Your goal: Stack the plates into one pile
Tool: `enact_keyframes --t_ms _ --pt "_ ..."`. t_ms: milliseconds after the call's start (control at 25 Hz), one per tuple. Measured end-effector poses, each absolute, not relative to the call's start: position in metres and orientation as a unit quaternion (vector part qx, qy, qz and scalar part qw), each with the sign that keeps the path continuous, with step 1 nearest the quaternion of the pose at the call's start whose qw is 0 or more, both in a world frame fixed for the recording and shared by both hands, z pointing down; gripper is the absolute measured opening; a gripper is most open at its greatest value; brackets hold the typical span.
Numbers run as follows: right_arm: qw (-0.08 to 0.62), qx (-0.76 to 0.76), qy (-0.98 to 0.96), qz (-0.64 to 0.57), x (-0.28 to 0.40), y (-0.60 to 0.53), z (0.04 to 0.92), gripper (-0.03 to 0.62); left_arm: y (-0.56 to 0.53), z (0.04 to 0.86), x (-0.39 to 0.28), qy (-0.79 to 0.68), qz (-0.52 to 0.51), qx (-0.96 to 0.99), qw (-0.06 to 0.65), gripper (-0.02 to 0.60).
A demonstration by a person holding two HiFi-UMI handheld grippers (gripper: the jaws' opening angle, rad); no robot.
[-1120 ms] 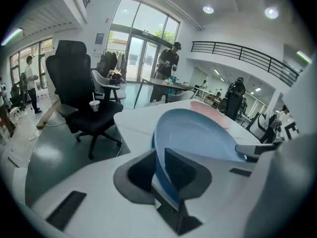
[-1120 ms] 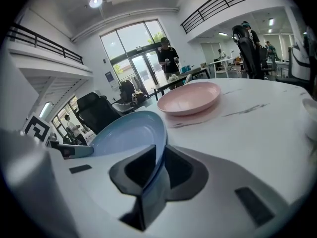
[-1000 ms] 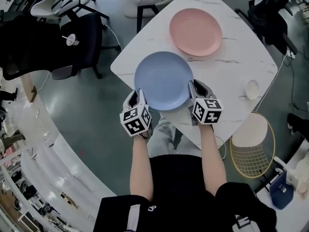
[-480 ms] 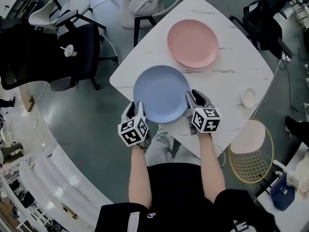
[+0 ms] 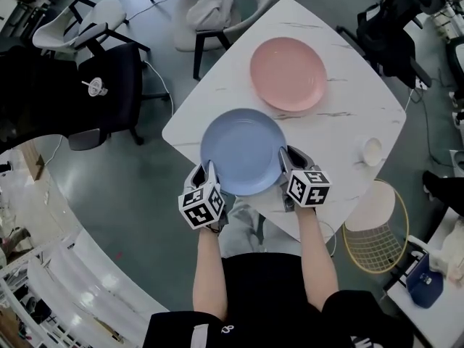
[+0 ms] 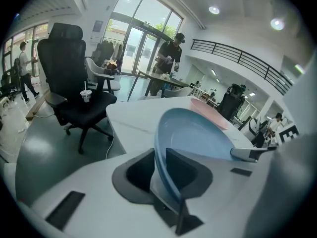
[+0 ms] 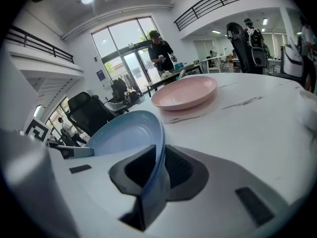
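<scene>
The round blue plate [image 5: 243, 151] lies at the near edge of the white marble-patterned table [image 5: 348, 122], and we cannot tell whether it rests there or is just lifted. Beyond it, apart from it on the same table, sits a round pink plate [image 5: 288, 73], and a small white cup [image 5: 372, 151] stands off towards the right corner.

Around the table we see a grey-green floor, a black office chair [image 5: 109, 85] to the left, a pale chair with a cloth on its seat [image 5: 210, 13] at the far side, and a gold wire chair with a cream seat [image 5: 377, 216] at the right.

We hold the blue plate from both sides. The left claw [image 5: 210, 171] is closing with the plate's left rim between its dark pads; one pad meets the rim, and the other shows a thin gap. The right claw [image 5: 286, 156] is closing too, its pads pressed on the plate's right rim.
</scene>
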State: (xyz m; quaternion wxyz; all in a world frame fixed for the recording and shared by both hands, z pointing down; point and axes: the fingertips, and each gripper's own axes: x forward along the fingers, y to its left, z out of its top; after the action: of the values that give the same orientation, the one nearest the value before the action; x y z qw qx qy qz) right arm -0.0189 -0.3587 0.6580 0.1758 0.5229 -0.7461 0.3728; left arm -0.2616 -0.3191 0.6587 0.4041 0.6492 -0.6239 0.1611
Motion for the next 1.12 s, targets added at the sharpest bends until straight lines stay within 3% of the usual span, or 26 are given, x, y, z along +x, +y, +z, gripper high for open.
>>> enact_keyframes --t_ms 480,1120 --pt "0.132 0.562 -0.725 0.375 -0.009 -0.373 0.625 0.071 -0.369 0.617 -0.257 -0.620 0.139 0.678 0.370 0.078" --pt "0.100 0.615 -0.697 0.354 0.078 -0.462 0.600 0.072 -0.490 0.598 -0.167 -0.565 0.156 0.737 0.337 0.081"
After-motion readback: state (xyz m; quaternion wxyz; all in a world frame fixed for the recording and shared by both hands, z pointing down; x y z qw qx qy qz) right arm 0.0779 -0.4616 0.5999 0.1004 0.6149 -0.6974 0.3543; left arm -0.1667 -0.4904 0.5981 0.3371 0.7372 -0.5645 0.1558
